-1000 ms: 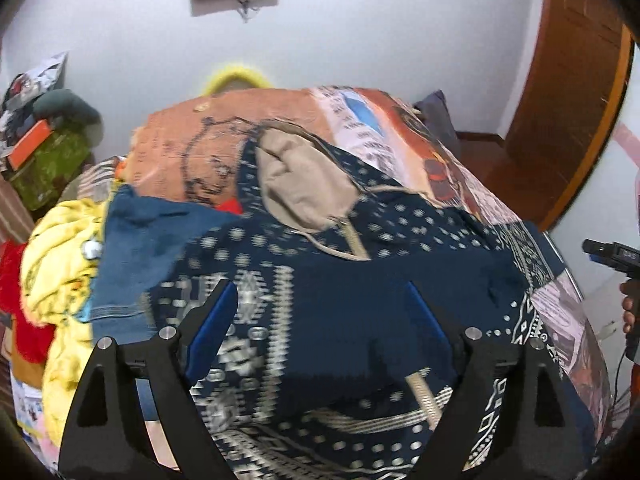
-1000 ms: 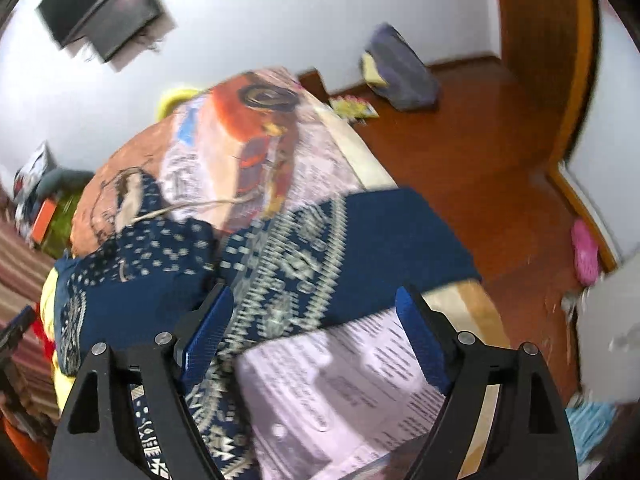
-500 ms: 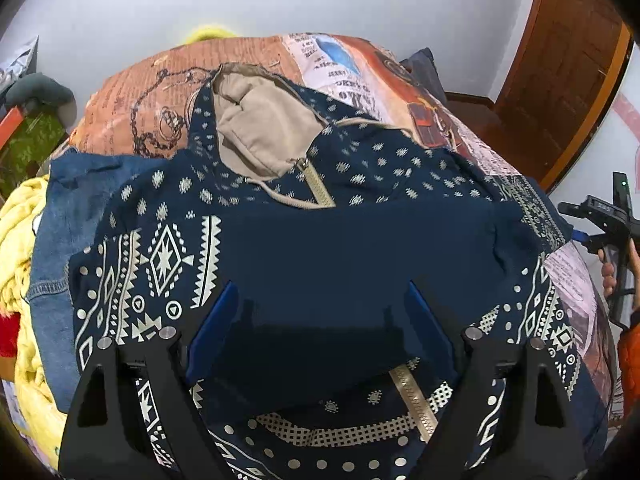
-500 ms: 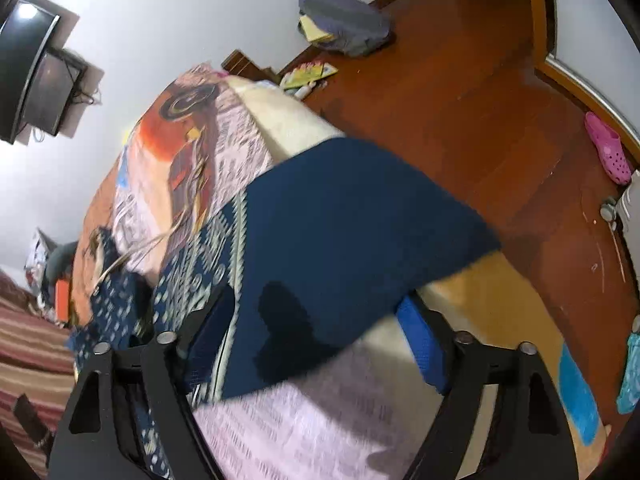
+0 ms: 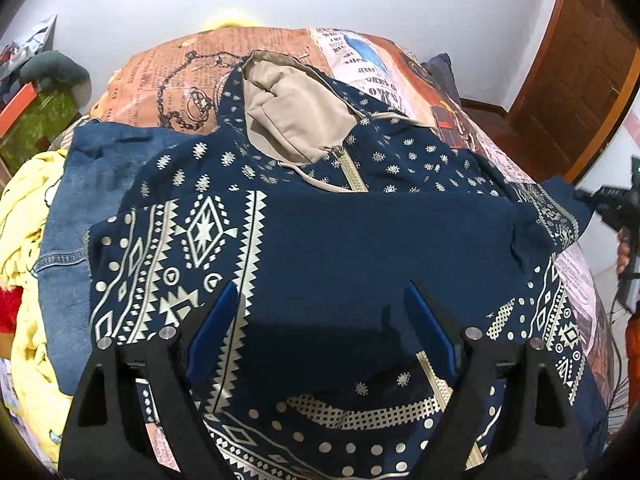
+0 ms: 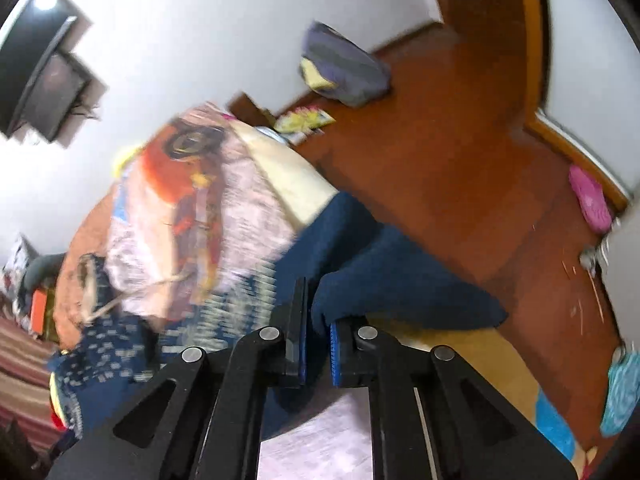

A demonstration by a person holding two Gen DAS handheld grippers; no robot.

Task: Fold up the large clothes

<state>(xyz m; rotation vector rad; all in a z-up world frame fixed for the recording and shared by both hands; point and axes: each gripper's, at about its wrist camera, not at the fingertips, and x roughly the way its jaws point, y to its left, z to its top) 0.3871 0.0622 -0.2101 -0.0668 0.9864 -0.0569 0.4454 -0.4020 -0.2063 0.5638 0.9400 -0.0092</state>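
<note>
A navy patterned zip hoodie with a beige hood lining lies spread on the bed, one sleeve folded across its chest. My left gripper is open and hovers just above the folded sleeve, holding nothing. In the right wrist view my right gripper is shut on the navy cuff end of the other sleeve, which hangs at the bed's right edge. The right gripper also shows at the right edge of the left wrist view.
The bed has a printed newspaper-style cover. A blue denim garment and a yellow garment lie left of the hoodie. Wooden floor with a grey bag and a pink slipper lies right of the bed.
My right gripper has closed from open onto the sleeve cuff. My left gripper has moved over the hoodie's chest and stays open.
</note>
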